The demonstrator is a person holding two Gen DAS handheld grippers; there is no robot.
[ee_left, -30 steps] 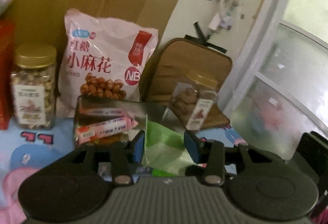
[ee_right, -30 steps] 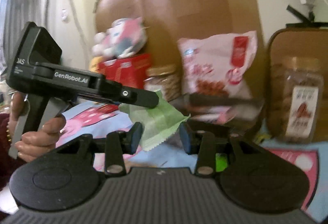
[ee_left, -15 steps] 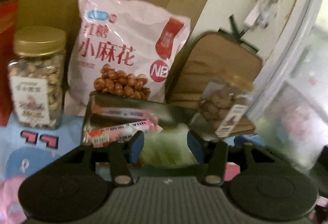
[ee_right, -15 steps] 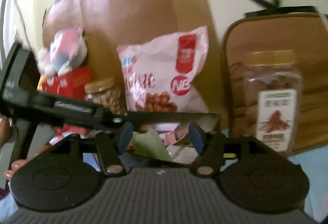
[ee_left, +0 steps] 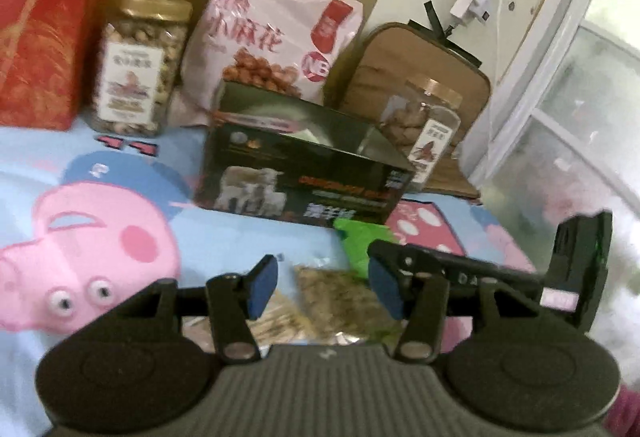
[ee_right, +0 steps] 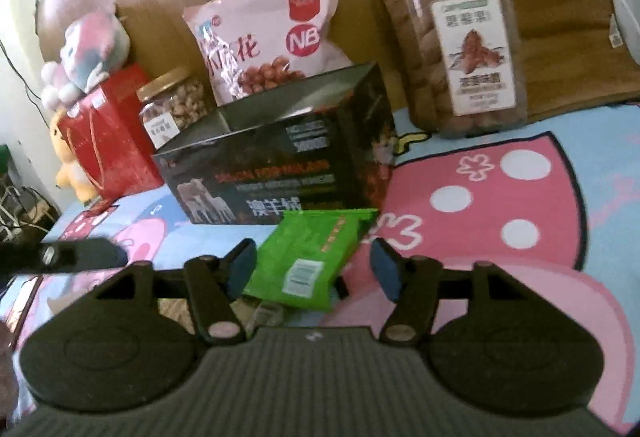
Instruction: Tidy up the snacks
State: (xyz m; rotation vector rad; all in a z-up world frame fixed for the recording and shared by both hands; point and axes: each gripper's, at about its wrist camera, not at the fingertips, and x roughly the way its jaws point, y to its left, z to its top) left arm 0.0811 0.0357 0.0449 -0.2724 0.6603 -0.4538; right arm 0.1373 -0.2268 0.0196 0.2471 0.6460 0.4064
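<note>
Now, right gripper [ee_right: 312, 269] low over the cartoon bedsheet [ee_right: 500, 197], jaws just swung wide, green snack packet [ee_right: 316, 253] lying loose between them, untouched, right in front of the black open-top box [ee_right: 280, 173]. Left gripper [ee_left: 322, 287] half-spread and just widening too, hovering over a clear packet of brown snacks [ee_left: 336, 297] on the sheet, gripping nothing.

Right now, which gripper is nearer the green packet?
Right. The right gripper has the green packet between its open pads; the left gripper sits beside it, over a tan packet.
</note>
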